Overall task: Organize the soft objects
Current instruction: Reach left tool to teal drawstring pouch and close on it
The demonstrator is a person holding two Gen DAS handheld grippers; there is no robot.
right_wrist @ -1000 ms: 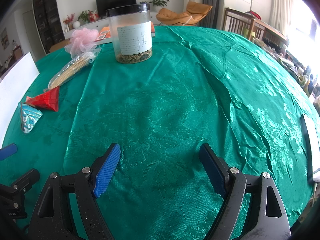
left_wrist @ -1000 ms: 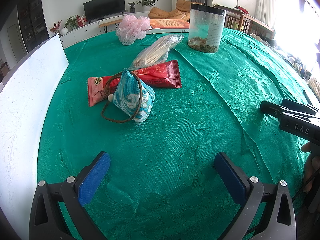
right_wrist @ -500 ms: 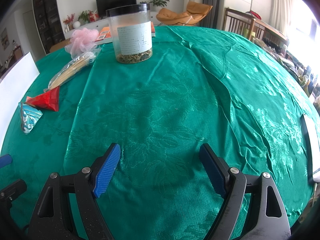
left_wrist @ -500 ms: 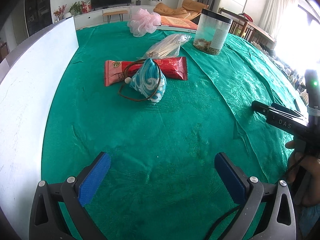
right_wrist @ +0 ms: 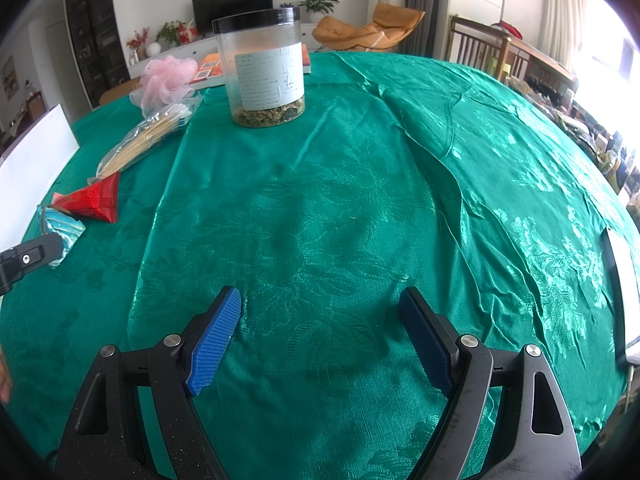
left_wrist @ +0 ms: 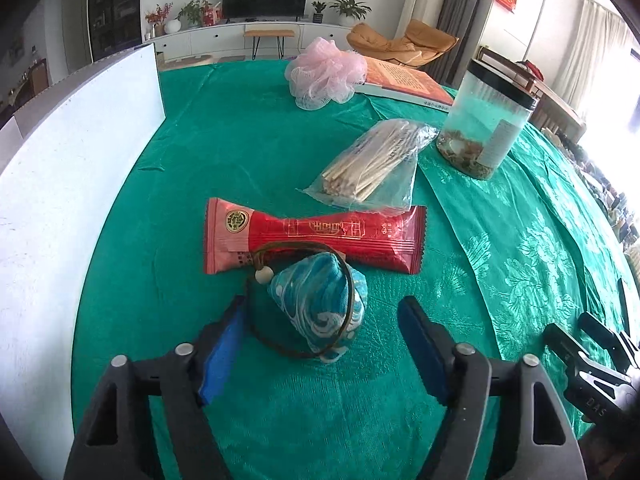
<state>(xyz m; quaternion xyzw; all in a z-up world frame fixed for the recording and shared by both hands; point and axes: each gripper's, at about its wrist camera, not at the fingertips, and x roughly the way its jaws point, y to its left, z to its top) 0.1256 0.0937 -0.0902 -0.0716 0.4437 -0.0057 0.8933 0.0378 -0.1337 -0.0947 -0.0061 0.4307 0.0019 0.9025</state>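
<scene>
A blue patterned cloth pouch (left_wrist: 316, 292) with a brown cord and a bead lies on the green tablecloth (left_wrist: 200, 160), in front of a red snack packet (left_wrist: 320, 236). My left gripper (left_wrist: 322, 302) straddles the pouch and its jaws are closing. A gap shows between the pouch and each blue pad. A pink mesh sponge (left_wrist: 326, 74) sits at the far side. My right gripper (right_wrist: 320, 294) hovers open over bare cloth, with nothing between its fingers. In the right wrist view the pouch (right_wrist: 60, 222) and the left gripper's finger are at the left edge.
A clear bag of wooden sticks (left_wrist: 372, 162) lies behind the packet. A lidded plastic jar (right_wrist: 262, 68) stands beyond it, next to an orange book (left_wrist: 404, 82). A white board (left_wrist: 60, 184) stands upright along the left. A flat white-and-black object (right_wrist: 620, 276) lies at the right edge.
My left gripper has moved forward to the pouch, which now lies between its jaws, and the jaws have narrowed. The right gripper has not moved.
</scene>
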